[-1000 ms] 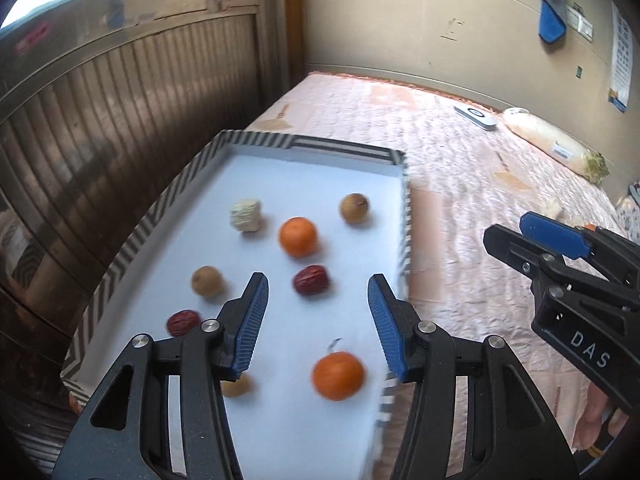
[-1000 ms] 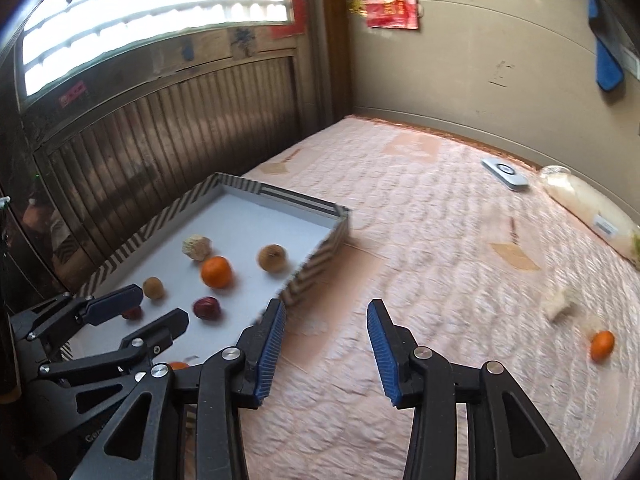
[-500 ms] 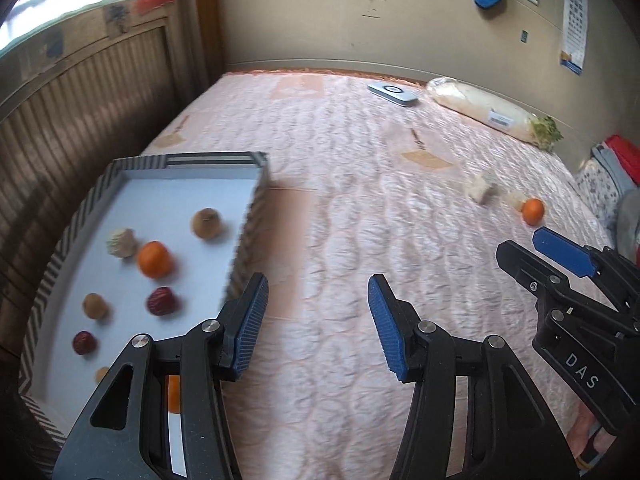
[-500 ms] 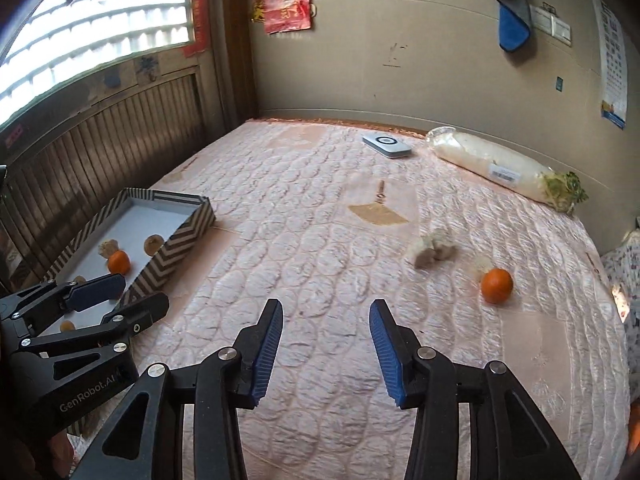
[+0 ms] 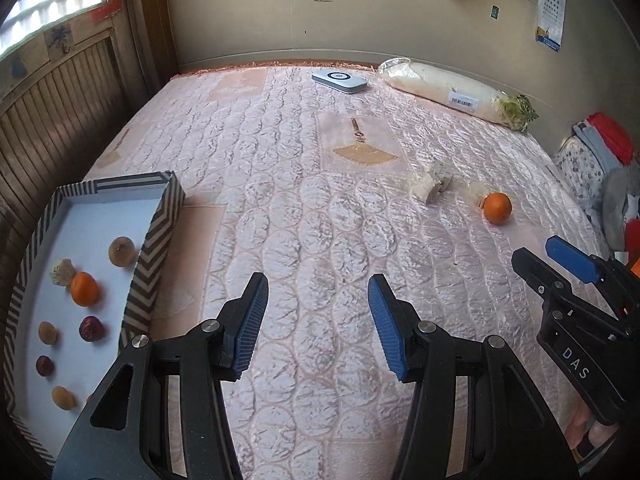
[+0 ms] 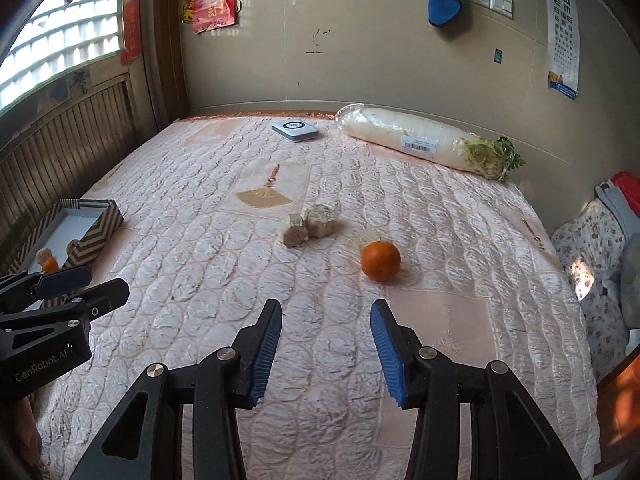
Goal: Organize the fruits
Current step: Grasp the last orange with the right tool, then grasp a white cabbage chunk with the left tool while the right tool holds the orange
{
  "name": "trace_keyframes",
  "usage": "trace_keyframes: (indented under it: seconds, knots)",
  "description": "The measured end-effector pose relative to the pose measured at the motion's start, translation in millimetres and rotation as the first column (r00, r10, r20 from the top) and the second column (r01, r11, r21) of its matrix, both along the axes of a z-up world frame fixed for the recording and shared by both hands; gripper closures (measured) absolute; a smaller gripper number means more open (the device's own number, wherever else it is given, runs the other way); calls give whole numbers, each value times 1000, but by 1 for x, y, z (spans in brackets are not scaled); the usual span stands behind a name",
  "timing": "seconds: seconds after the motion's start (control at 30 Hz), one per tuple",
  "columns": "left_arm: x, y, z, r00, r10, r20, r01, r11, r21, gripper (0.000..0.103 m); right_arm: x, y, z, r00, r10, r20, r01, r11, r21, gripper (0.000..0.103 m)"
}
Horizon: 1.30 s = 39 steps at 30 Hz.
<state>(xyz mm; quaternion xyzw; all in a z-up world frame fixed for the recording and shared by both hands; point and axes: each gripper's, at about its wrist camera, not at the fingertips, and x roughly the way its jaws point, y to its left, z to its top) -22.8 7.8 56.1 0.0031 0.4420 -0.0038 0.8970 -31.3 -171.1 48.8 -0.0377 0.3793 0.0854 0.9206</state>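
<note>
left wrist view: left gripper [image 5: 318, 320] spread wide and empty over the quilted bed [image 5: 280, 184]; striped tray [image 5: 158, 224] at the bed's left edge holds small fruits, and a loose orange [image 5: 497, 208] lies toward the right edge. right wrist view: right gripper [image 6: 325, 346] also released and empty, orange [image 6: 380, 260] just ahead beside pale lumps [image 6: 310, 224], possibly dried fruit. the orange looks light, firm, apt to roll; pinch across its middle.

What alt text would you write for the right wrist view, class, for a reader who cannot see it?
The open right tool hovers over a pink quilted bed, aimed toward a lone orange beside pale lumpy pieces. At far left sits a striped tray holding fruit; a wrapped white radish lies by the wall.
</note>
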Motion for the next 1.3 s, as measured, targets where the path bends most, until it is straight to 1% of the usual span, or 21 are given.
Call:
trace_keyframes:
  seconds: [0.1, 0.23, 0.33, 0.43, 0.57, 0.7, 0.83, 0.93, 0.97, 1.0, 1.03, 1.1, 1.2, 1.3]
  knots:
    - [7, -12, -1, 1000, -17, -7, 17, 1000, -2, 51, 6, -10, -1, 1000, -15, -3, 15, 1000, -7, 59]
    - [23, -25, -4, 998, -42, -36, 42, 999, -17, 51, 16, -29, -3, 1000, -26, -12, 25, 1000, -5, 59]
    - [34, -31, -9, 997, -49, -59, 47, 998, -29, 51, 25, -48, -4, 999, -31, -24, 32, 999, 18, 59]
    - [44, -36, -14, 996, -46, -82, 43, 998, -36, 51, 35, -59, -8, 999, -11, -43, 13, 999, 48, 59]
    - [56, -40, -17, 995, -41, -91, 37, 999, -39, 51, 48, -57, -16, 997, 33, -69, -28, 996, 81, 59]
    - [70, -42, -19, 994, -30, -104, 25, 999, -47, 51, 64, -49, -20, 994, 79, -73, -70, 990, 122, 59]
    - [83, -44, -23, 993, -22, -119, 14, 998, -66, 51, 84, -41, -27, 992, 93, -87, -84, 991, 100, 58]
    - [95, -49, -28, 990, -38, -134, 28, 997, -73, 51, 95, -40, -35, 989, 99, -106, -89, 991, 103, 59]
    - [98, -51, -29, 990, -43, -134, 33, 997, -73, 51, 98, -41, -39, 989, 98, -113, -86, 991, 105, 61]
    - [101, -54, -31, 990, -49, -135, 40, 997, -65, 51, 100, -41, -42, 987, 101, -123, -87, 990, 108, 70]
    - [105, -56, -34, 989, -53, -138, 46, 997, -56, 51, 102, -41, -45, 985, 105, -134, -91, 990, 106, 71]
    - [111, -60, -38, 988, -67, -138, 60, 996, -59, 51, 99, -43, -44, 988, 102, -118, -89, 990, 108, 71]
    - [118, -67, -42, 986, -92, -139, 85, 995, -56, 51, 97, -46, -41, 989, 89, -119, -79, 993, 89, 71]
    - [124, -74, -44, 985, -119, -122, 114, 992, -47, 51, 97, -51, -40, 989, 80, -122, -69, 993, 94, 71]
